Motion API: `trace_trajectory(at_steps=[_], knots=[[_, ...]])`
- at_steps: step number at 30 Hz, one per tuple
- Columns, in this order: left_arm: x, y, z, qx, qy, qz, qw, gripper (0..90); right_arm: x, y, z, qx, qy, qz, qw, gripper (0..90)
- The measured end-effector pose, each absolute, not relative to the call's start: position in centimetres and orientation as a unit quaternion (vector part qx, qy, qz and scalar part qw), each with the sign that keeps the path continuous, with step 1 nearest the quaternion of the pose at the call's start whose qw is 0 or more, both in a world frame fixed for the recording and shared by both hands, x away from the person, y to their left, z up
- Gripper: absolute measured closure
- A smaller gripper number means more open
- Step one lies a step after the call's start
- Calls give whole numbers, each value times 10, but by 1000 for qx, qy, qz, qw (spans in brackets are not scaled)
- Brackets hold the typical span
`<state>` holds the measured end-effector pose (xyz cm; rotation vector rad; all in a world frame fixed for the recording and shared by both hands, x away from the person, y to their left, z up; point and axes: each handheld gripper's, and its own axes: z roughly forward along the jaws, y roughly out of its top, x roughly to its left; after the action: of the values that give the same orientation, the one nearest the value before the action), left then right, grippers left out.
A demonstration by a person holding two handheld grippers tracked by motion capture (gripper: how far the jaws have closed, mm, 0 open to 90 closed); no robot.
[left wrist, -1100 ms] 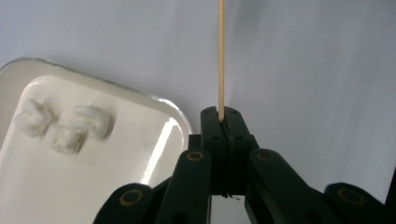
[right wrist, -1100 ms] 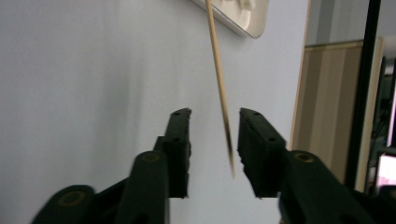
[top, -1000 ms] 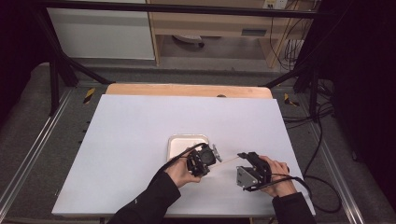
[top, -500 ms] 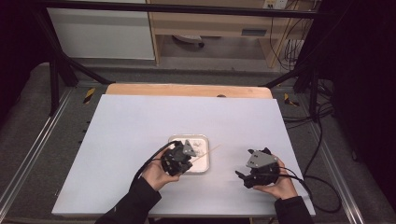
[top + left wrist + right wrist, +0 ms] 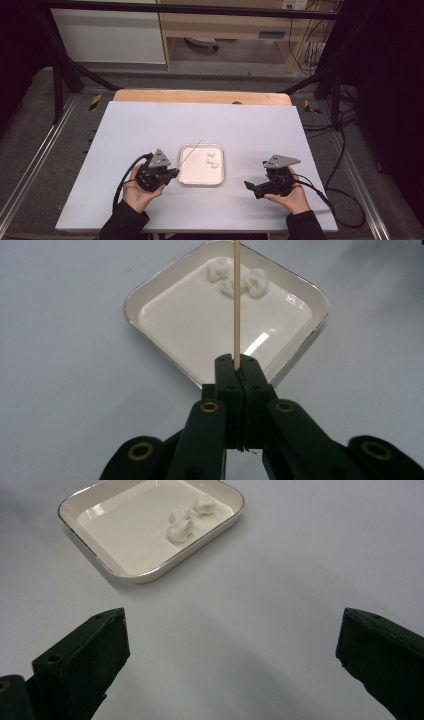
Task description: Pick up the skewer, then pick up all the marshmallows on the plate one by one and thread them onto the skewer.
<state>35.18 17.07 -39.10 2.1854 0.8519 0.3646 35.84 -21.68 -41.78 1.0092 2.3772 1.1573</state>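
Left gripper (image 5: 238,371) clamps a wooden skewer (image 5: 236,300); its long axis points away over the tray (image 5: 186,177) toward white lumps (image 5: 239,281), clearest in the left gripper view. Right gripper (image 5: 230,645), fingers just spread wide, empty above the desk (image 5: 250,125).

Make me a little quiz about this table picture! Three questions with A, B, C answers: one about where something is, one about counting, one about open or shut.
1. Where is the white tray?
A. Between the two grippers
B. At the table's far edge
C. On the floor

2. How many white lumps lie in the tray?
A. One
B. Three
C. Six

3. How is the left gripper?
A. Wide open and empty
B. Shut on the thin wooden stick
C. Shut on a lump

Answers:
1. A, the high view shows the tray between them.
2. B, the right gripper view shows three.
3. B, its jaws meet around the stick's end, while the right gripper stands wide open, its jaws having just been opening with nothing between them.
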Motion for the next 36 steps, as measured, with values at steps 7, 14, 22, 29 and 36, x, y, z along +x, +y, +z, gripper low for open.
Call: trace_trajectory(at_steps=[7, 14, 22, 29, 36], knots=[[345, 195, -396, 833, 354, 148, 398, 889, 366, -199, -413, 352, 828, 410, 150, 7], [340, 211, -400, 821, 365, 150, 414, 889, 377, -178, -409, 358, 822, 415, 152, 6], [338, 217, -405, 815, 372, 149, 418, 890, 391, -154, -407, 368, 816, 419, 151, 7], [338, 218, -408, 813, 377, 152, 417, 889, 403, -132, -410, 366, 819, 417, 146, 14], [339, 218, -410, 814, 378, 155, 414, 889, 413, -111, -419, 353, 828, 411, 140, 97]])
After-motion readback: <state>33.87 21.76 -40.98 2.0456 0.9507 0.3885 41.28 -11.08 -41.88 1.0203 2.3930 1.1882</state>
